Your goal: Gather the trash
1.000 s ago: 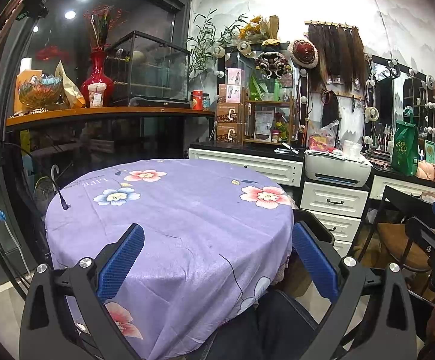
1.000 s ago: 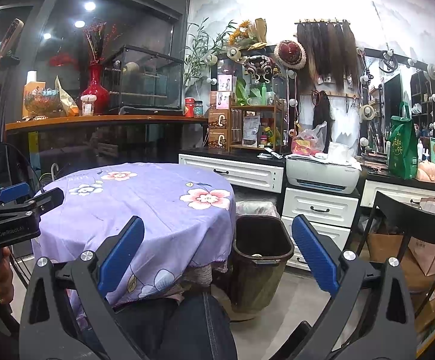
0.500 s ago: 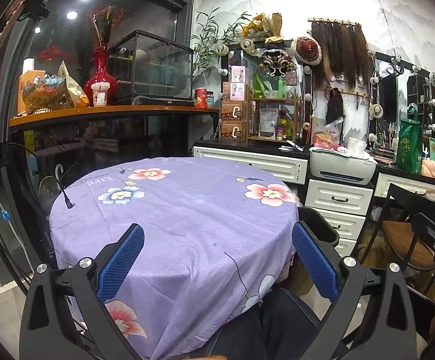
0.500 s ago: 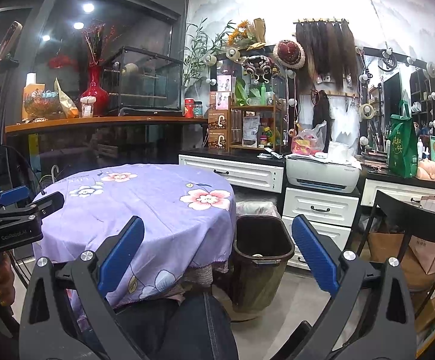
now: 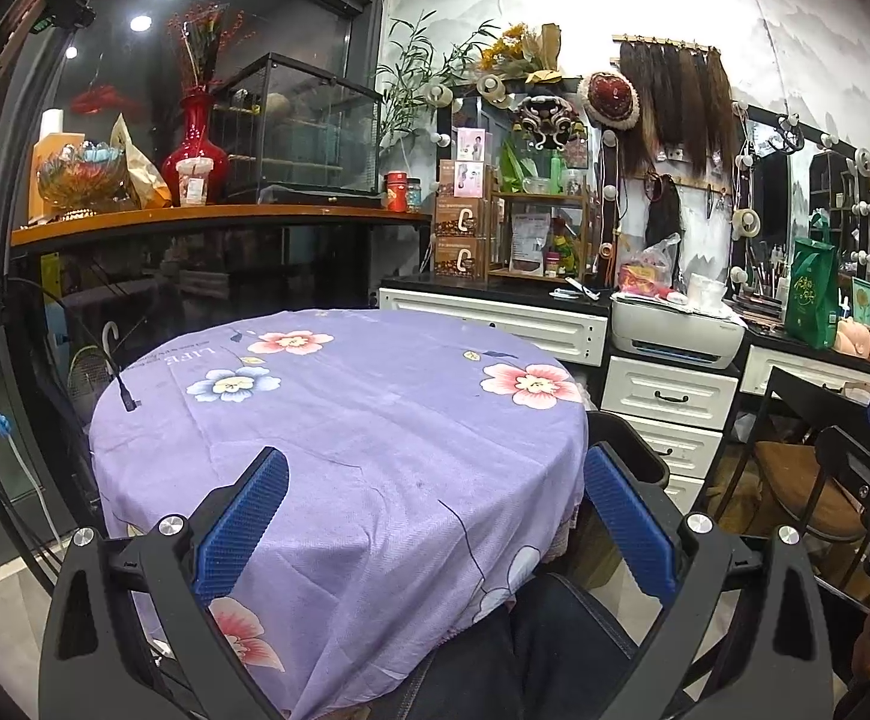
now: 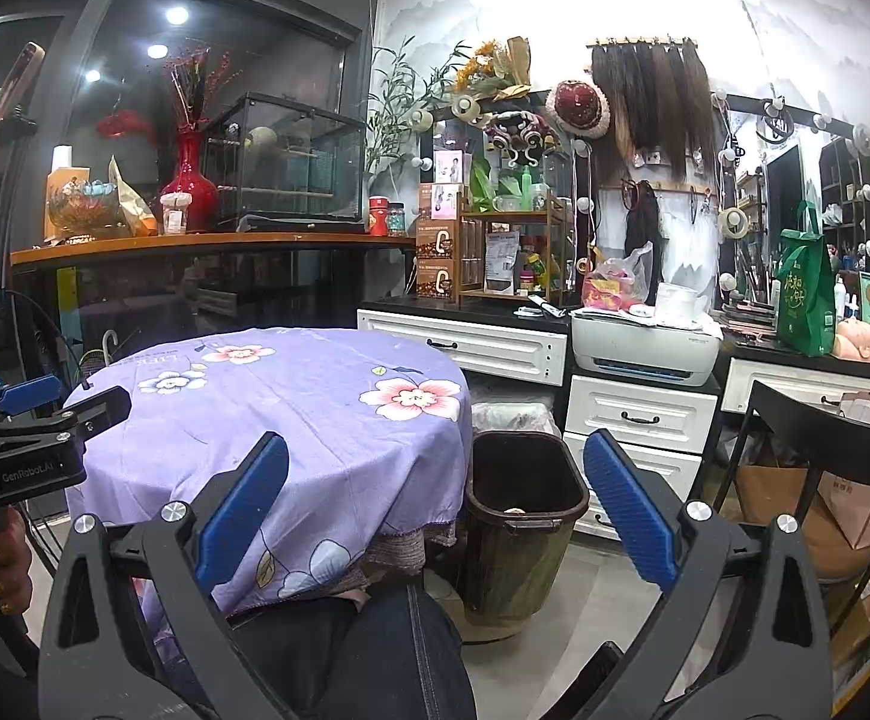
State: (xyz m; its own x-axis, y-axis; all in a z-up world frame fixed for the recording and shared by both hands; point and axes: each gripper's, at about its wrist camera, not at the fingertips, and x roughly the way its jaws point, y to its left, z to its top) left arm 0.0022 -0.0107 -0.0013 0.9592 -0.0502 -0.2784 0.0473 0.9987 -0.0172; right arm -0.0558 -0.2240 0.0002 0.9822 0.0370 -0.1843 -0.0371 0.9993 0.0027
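Note:
A round table with a purple floral cloth (image 5: 363, 420) stands in front of me; it also shows in the right wrist view (image 6: 291, 408). No trash shows on the cloth. A dark brown trash bin (image 6: 522, 516) stands on the floor right of the table, with a small pale item inside. My left gripper (image 5: 432, 516) is open and empty above the table's near edge. My right gripper (image 6: 432, 504) is open and empty, held off the table's right side, near the bin. The left gripper also shows at the left edge of the right wrist view (image 6: 33, 420).
White drawers (image 6: 639, 420) and a printer (image 6: 645, 342) stand behind the bin. A black chair (image 6: 825, 468) with paper bags is at the right. A wooden shelf (image 5: 195, 219) holds a red vase and a glass case. My knee (image 6: 363, 648) is below the grippers.
The left wrist view has shifted slightly, so the table sits a little further right and lower in frame. The right gripper has hardly moved. Both grippers stay open.

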